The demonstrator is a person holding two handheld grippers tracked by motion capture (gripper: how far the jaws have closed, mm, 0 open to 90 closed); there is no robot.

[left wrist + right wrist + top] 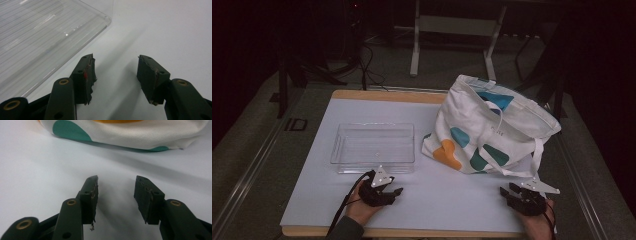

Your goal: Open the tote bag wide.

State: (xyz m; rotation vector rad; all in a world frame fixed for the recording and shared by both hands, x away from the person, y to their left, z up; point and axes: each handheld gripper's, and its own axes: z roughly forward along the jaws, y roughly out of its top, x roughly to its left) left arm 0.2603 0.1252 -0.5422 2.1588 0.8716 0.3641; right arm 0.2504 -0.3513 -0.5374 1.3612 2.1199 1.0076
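A clear plastic tray (373, 147) lies empty on the white table (437, 200), left of centre. A white cloth tote bag (489, 127) with teal, blue and orange patches stands slumped at the right, mouth open. My left gripper (393, 190) rests near the table's front edge, just below the tray's near right corner (106, 20); its jaws stand open with nothing between them (116, 75). My right gripper (508, 192) sits at the front right, below the bag's bottom edge (130, 138), jaws also open and empty (116, 195).
The bag's strap (536, 157) hangs down toward the right gripper. A wooden rim (382, 95) edges the table's far side. Behind it are dark floor, cables (367, 65) and a white stand frame (452, 30). Bare table lies between the two grippers.
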